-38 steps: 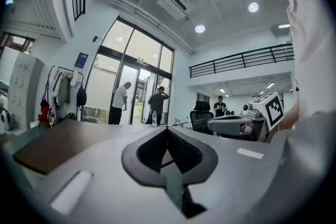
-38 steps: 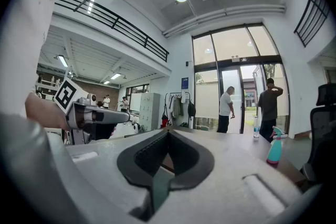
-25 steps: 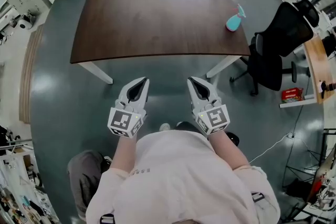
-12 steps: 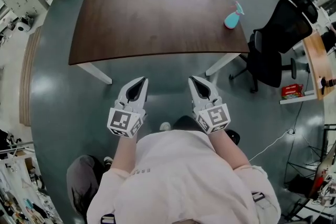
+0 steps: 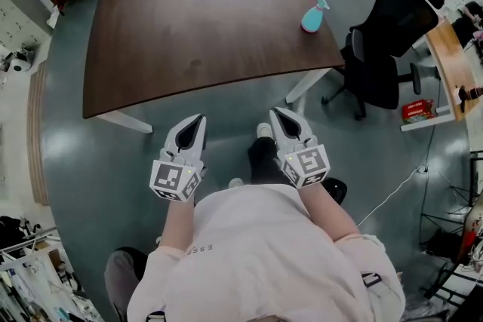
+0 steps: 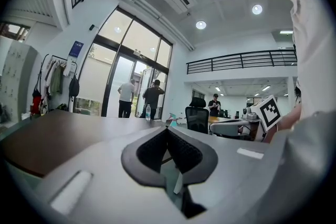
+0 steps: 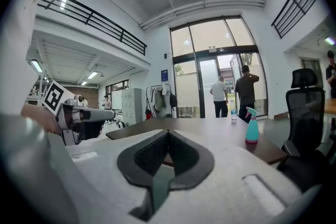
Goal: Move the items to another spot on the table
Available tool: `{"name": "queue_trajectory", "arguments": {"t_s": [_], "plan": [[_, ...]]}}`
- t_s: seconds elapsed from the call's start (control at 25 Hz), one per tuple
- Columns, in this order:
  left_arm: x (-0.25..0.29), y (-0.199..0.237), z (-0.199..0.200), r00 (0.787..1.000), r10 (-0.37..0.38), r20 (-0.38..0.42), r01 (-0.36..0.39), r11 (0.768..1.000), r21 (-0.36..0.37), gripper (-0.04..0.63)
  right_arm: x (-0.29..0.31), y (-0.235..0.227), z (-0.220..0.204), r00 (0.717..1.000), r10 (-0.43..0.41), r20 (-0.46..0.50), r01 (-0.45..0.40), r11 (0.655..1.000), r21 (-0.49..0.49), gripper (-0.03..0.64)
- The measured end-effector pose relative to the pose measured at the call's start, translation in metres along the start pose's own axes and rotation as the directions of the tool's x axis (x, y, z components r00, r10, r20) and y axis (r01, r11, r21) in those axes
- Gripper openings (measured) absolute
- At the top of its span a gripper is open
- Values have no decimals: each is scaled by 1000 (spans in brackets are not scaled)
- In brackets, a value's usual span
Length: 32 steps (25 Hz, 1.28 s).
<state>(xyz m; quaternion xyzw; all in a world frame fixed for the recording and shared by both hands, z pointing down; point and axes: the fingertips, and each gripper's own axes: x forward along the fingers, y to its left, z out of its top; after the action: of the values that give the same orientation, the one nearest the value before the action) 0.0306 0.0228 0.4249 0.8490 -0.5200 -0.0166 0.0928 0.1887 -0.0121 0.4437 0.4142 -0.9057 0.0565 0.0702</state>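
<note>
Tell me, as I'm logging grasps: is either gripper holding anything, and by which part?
Nothing is held. The left gripper and right gripper are both shut and empty, short of the table; the spray bottle stands untouched on it.

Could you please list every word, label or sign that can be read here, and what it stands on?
"ESSE": small letters on the person's shirt; anything further is unreadable.
Blue sign beside the glass door: too small to read.
Red box at the head view's right edge: print too blurred.
Marker cubes: black square patterns only, no words.
</note>
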Motion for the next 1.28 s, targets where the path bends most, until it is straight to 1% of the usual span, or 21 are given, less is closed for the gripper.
{"name": "queue_trajectory", "arguments": {"t_s": [0.32, 0.48, 0.64, 0.8, 0.88, 1.0, 1.08, 1.28], "plan": [[95, 4, 4, 999, -11, -36, 11, 1000, 2, 8, 33, -92, 9, 1000, -22, 5, 22, 999, 29, -11], [160, 2, 8, 999, -15, -48, 15, 1000, -4, 8, 55, -151, 11, 1000, -11, -8, 11, 999, 34, -11], [227, -9, 14, 998, -31, -46, 31, 1000, 1, 8, 72, -216, 15, 1000, -1, -18, 1, 999, 34, -11], [282, -14, 19, 999, -30, -39, 30, 1000, 7, 8, 82, -276, 23, 1000, -15, -17, 16, 1000, 22, -11], [305, -17, 22, 999, -38, -37, 38, 999, -1, 8, 87, -301, 27, 1000, -24, -16, 24, 1000, 11, -11], [330, -22, 22, 997, -64, -47, 62, 998, -28, 8, 91, -334, 33, 998, -56, -13, 56, 998, 6, -11], [344, -17, 19, 996, -63, -59, 61, 998, -35, 8, 96, -352, 37, 997, -78, -3, 78, 997, 5, -11], [378, -11, 14, 994, -84, -74, 81, 996, -43, 8, 112, -378, 35, 995, -98, -15, 98, 995, 12, -11]]}}
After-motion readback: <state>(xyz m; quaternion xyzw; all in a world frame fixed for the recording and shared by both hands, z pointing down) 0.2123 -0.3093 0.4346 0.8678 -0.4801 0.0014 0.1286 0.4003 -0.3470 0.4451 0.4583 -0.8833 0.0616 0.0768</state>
